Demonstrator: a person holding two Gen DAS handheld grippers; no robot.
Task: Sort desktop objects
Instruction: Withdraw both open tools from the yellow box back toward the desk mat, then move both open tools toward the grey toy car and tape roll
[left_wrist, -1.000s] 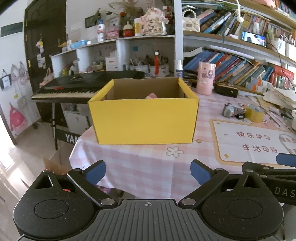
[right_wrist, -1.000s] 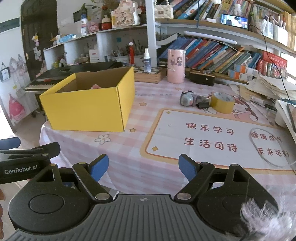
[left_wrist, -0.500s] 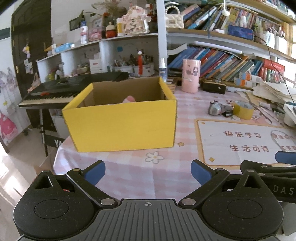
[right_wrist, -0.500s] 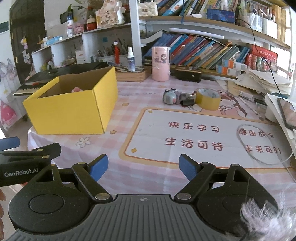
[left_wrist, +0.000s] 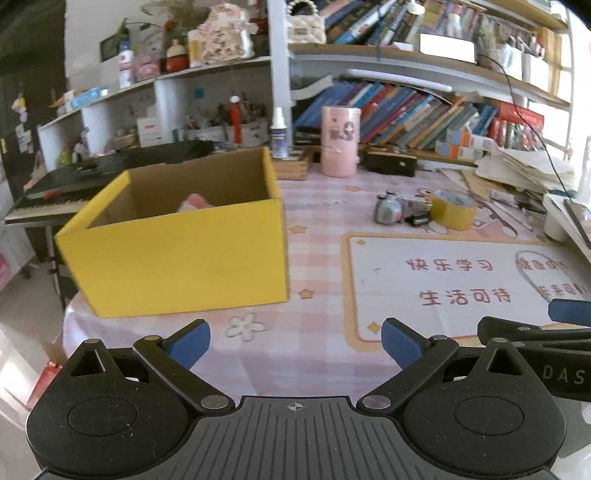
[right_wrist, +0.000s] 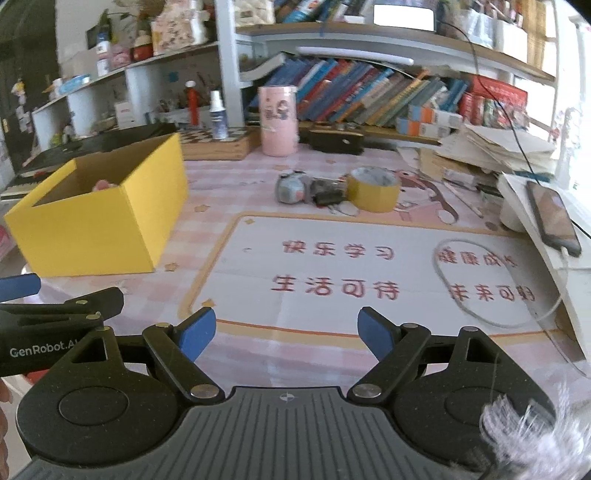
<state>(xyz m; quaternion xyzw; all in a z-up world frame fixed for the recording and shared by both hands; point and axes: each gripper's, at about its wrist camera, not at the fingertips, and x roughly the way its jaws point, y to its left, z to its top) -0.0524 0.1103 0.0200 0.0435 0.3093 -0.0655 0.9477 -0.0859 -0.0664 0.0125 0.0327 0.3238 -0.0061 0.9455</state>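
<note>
A yellow cardboard box (left_wrist: 177, 254) (right_wrist: 92, 225) stands on the left of the pink checked table with a pink object (left_wrist: 195, 201) inside it. A roll of yellow tape (left_wrist: 452, 208) (right_wrist: 373, 189), a small grey camera-like gadget (left_wrist: 388, 208) (right_wrist: 291, 187) and a small black item (right_wrist: 325, 197) lie together at the far middle. My left gripper (left_wrist: 295, 341) is open and empty near the table's front edge. My right gripper (right_wrist: 286, 332) is open and empty over the front edge of the white mat (right_wrist: 369, 273).
A pink cylinder (left_wrist: 340, 140), a spray bottle (left_wrist: 279, 133), a black case (left_wrist: 391, 164) and a wooden chessboard box (right_wrist: 218, 146) stand at the back. Paper stacks and a phone (right_wrist: 552, 218) fill the right side. A keyboard piano (left_wrist: 74, 181) stands beyond the table's left edge.
Both grippers have swung to the right and a little forward; the box has shifted left in both views and the tape group has come nearer. Both stay open.
</note>
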